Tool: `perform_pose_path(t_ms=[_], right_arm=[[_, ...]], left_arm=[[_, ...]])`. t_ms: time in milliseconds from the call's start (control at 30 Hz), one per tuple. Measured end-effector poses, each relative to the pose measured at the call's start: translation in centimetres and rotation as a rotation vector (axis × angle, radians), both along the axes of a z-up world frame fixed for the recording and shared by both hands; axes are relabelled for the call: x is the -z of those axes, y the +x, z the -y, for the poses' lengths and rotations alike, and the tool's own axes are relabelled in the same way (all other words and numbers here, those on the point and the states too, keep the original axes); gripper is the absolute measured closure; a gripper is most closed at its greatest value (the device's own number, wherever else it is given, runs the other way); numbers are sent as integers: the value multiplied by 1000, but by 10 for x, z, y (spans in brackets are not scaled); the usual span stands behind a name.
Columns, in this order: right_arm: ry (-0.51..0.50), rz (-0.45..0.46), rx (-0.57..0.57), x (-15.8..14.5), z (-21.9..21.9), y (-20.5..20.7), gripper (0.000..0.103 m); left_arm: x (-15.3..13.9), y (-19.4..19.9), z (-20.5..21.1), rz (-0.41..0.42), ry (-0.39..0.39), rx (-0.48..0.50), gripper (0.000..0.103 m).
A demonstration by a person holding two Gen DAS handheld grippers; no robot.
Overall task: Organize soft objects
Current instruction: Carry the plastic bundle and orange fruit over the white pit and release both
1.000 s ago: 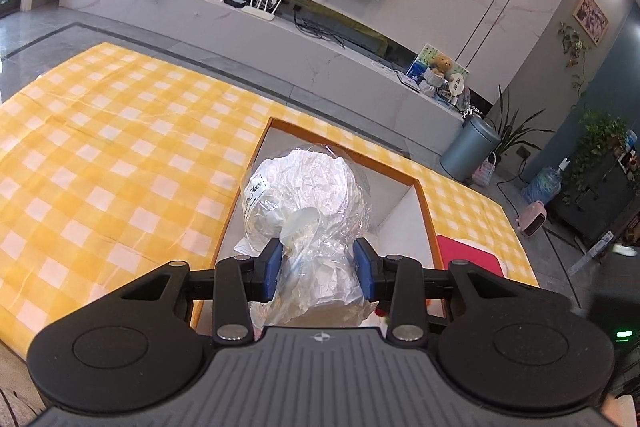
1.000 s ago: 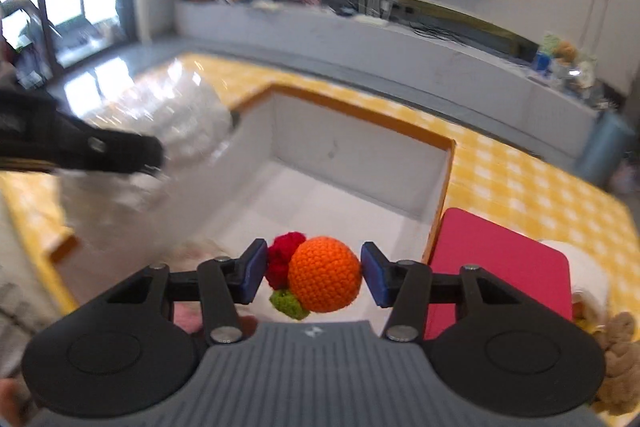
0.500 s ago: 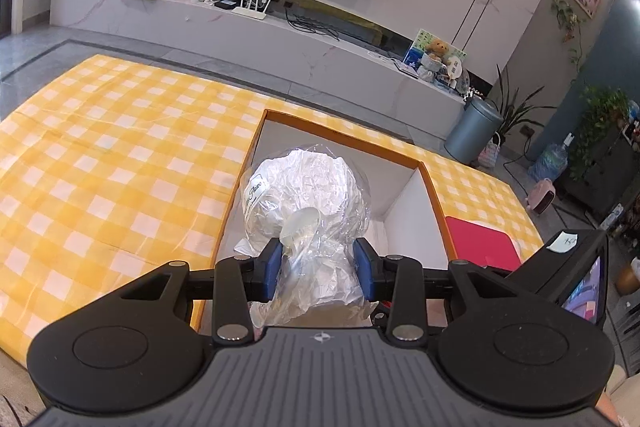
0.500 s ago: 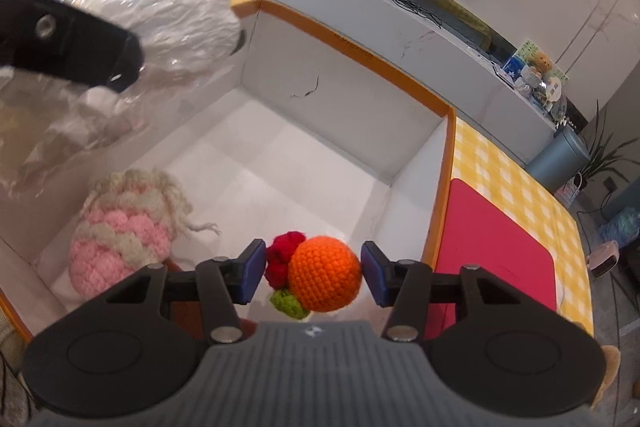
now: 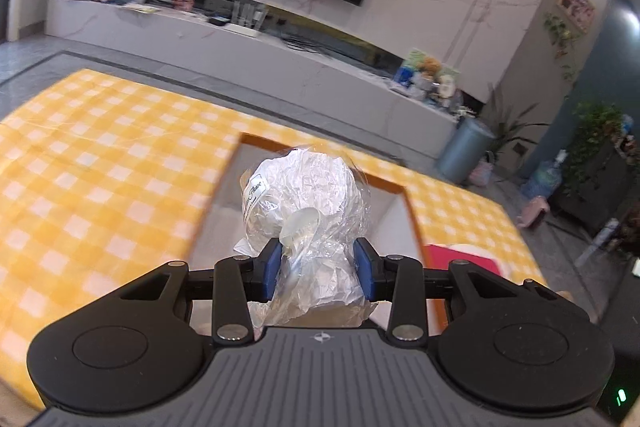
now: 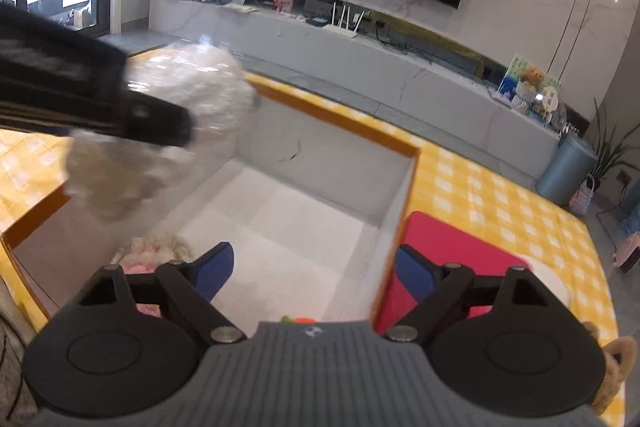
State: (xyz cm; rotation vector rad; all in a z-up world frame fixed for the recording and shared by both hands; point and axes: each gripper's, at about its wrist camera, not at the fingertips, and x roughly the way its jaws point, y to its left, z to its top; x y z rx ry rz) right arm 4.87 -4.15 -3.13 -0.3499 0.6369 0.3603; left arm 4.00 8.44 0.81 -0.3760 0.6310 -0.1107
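My left gripper (image 5: pixel 318 269) is shut on a white soft object wrapped in clear plastic (image 5: pixel 306 199), held above the open white box with an orange rim (image 5: pixel 390 185). It also shows in the right wrist view (image 6: pixel 168 143), hanging over the box's left side. My right gripper (image 6: pixel 314 269) is open and empty over the box (image 6: pixel 340 131). The orange, red and green crochet toy (image 6: pixel 298 319) lies in the box, mostly hidden under my gripper body. A pink and cream knitted toy (image 6: pixel 152 253) lies at the box's left bottom.
A red mat (image 6: pixel 452 247) lies right of the box on the yellow checked cloth (image 5: pixel 100 163). A brown plush toy (image 6: pixel 612 379) sits at the far right edge. A TV console and a bin (image 6: pixel 566 167) stand behind.
My right gripper opened and let go of the orange crochet toy, which dropped into the box. My left gripper kept its hold on the wrapped object and shifted slightly.
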Motion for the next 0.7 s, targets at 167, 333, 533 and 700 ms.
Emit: perform_pose_path(t_ms=[167,333,533,700], right_arm=[[-56,-47,-22,0,9,-3,16],[-88,-43,-13,-3,18,-4,16],[-60,-51,0,-1,23,3,16],[-68,-55,9,2,23,6,16]], left_arm=[[20,21,25,-71,29,48,59],[41,33,43,-147,111,71,59],[46,30,53,-174,189,75,57],[39,13,61,-90,278,62,6]])
